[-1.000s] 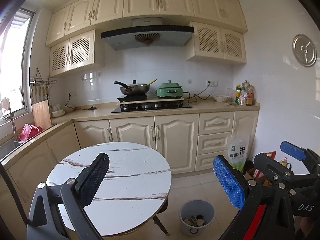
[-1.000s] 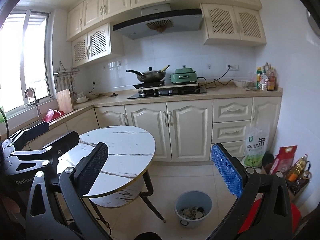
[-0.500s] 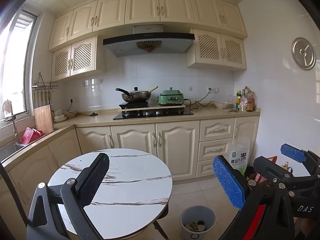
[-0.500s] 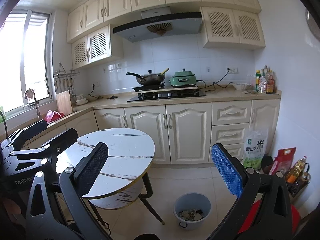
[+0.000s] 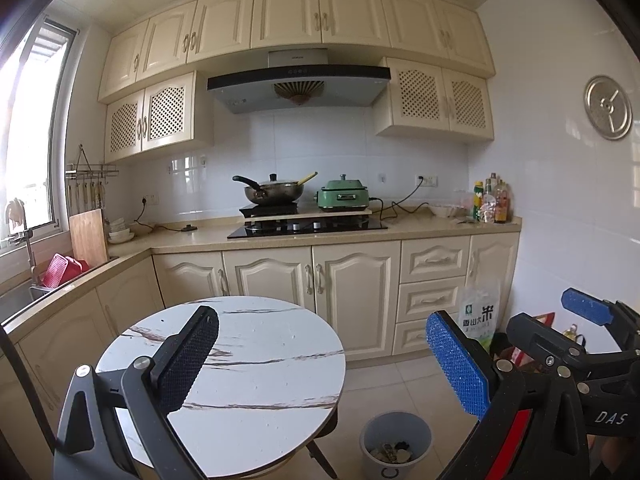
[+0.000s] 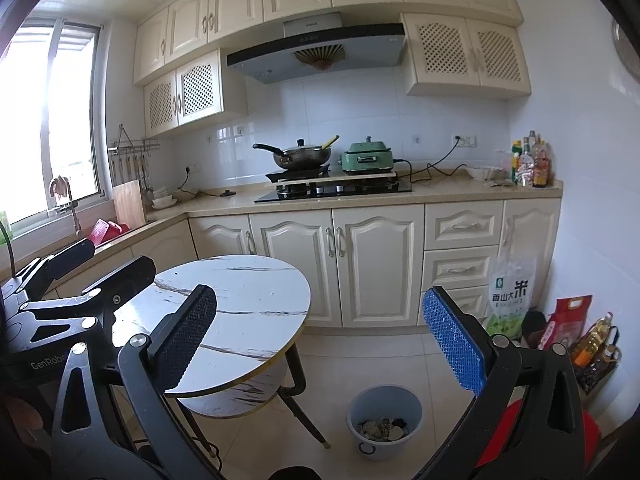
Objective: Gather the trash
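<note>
A grey-blue trash bin (image 5: 395,443) stands on the tiled floor right of a round white marble table (image 5: 256,364); scraps of trash lie in it. It also shows in the right wrist view (image 6: 385,420), beside the table (image 6: 240,312). My left gripper (image 5: 320,364) is open and empty, held above the table's edge. My right gripper (image 6: 320,340) is open and empty, held above the floor between table and bin. The right gripper's fingers (image 5: 584,312) show at the right of the left wrist view, and the left gripper's fingers (image 6: 80,264) at the left of the right wrist view.
Cream cabinets (image 6: 376,264) and a counter run along the back with a hob (image 6: 336,190), a wok (image 6: 302,156) and a green cooker (image 6: 368,158). A rice bag (image 6: 510,296), a red bag and oil bottles (image 6: 592,340) stand by the right wall. A sink (image 5: 24,296) is at left.
Both cameras have tilted upward a little, so the table and bin sit lower in view. Both grippers stay open and empty.
</note>
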`<state>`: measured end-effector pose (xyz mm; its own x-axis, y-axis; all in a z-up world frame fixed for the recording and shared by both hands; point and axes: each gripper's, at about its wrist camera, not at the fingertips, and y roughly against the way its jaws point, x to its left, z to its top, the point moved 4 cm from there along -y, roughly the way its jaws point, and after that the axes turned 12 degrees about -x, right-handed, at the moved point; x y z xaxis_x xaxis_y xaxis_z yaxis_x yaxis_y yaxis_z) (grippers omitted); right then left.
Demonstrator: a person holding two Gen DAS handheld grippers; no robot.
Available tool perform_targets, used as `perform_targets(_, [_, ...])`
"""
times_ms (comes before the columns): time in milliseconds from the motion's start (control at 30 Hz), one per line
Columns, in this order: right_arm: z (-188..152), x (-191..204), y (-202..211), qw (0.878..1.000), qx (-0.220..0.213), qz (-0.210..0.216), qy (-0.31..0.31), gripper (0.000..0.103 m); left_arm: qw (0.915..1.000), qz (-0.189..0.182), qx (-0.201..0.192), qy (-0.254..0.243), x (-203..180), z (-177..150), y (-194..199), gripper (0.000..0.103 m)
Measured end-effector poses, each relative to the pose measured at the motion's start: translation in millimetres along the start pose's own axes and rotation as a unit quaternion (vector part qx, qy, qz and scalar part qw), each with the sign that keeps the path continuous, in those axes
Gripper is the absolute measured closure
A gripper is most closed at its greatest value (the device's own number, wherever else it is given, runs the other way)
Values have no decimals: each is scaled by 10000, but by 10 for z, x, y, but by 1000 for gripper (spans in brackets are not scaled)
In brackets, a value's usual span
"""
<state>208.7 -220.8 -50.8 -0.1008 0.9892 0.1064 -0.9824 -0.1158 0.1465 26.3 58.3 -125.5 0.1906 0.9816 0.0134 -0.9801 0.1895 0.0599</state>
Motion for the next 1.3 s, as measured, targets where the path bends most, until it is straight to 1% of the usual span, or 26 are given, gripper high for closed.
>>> perform_targets(433, [2, -42, -28, 10000, 35, 9, -6, 0, 10000, 19, -33, -46, -23, -19, -40, 1])
perform_targets(767, [12, -87, -34, 10000, 24, 27, -12, 0, 9999, -13, -113, -71, 28, -66, -30, 1])
perform_targets(1300, [27, -90, -36, 10000, 20, 29, 1, 0, 9999, -21, -130, -77, 94, -108, -24, 1])
